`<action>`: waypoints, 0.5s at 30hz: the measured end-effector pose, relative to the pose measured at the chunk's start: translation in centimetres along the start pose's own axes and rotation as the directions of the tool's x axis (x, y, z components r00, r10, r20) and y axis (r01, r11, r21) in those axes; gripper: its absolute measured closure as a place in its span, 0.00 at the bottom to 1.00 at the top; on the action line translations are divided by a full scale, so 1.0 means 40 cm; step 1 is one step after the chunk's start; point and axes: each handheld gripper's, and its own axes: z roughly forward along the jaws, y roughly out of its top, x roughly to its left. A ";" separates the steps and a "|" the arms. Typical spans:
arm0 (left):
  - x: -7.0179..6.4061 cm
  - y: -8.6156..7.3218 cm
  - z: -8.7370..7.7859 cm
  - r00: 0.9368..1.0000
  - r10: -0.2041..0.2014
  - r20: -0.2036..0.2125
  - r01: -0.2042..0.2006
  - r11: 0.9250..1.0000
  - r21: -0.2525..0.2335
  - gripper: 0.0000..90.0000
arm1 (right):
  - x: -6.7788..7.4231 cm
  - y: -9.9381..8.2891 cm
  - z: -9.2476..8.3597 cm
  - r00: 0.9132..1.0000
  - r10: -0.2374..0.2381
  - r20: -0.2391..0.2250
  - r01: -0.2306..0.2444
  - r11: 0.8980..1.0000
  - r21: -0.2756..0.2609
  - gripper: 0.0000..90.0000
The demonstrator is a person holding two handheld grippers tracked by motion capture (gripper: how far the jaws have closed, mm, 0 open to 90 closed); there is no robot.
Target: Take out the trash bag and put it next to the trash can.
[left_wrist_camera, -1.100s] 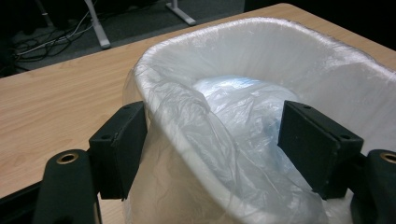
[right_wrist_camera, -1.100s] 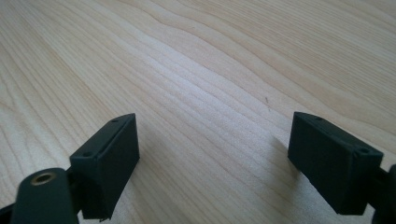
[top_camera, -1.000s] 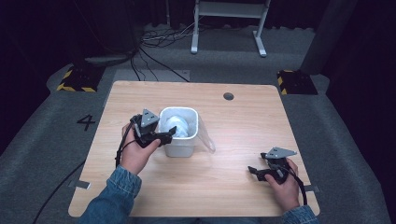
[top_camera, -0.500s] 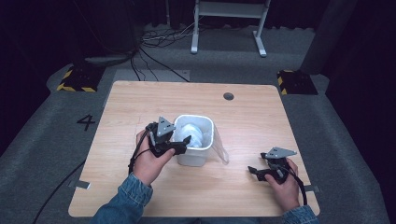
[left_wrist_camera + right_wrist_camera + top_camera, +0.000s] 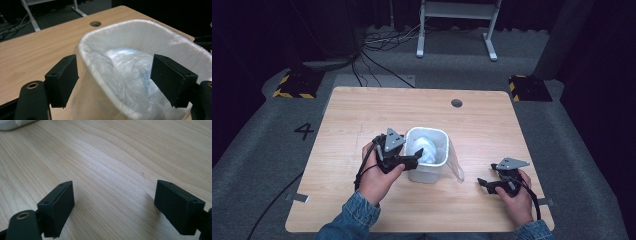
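- while the left gripper (image 5: 414, 158) sits at the near-left rim of the white bin (image 5: 428, 172), its jaws stand spread with one outside the wall and the other over the lined opening, straddling the rim but not clenched on it
- seen along the left gripper (image 5: 113, 82) itself, the rim of the white bin (image 5: 100, 82) runs up between the two jaws, so the wall lies straight ahead and a squeeze would likely catch wall and liner together
- inside the bin the plastic liner (image 5: 432, 148) is bunched and pale blue-white, and a clear flap of it hangs over the right wall towards the surface (image 5: 362, 115)
- the bin stands upright near the middle of the surface, a little towards the person's side
- well apart at the right, the right gripper (image 5: 484, 183) hovers low over bare wood (image 5: 112, 165), its jaws released and holding nothing
- the left hand is plainly the nearer one to the bin
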 end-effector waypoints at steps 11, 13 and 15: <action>0.040 -0.044 -0.096 0.996 0.048 -0.073 -0.048 0.999 -0.006 0.22 | 0.024 0.011 -0.002 1.000 0.011 0.013 -0.011 1.000 0.010 0.26; 0.040 -0.047 -0.111 0.996 0.047 -0.075 -0.049 0.999 -0.022 0.23 | 0.036 0.019 -0.011 1.000 -0.003 0.001 0.003 1.000 -0.008 0.26; 0.040 -0.045 -0.124 0.997 0.035 -0.064 -0.039 0.997 -0.062 0.22 | 0.049 0.032 -0.023 1.000 -0.010 -0.019 0.010 0.999 -0.039 0.26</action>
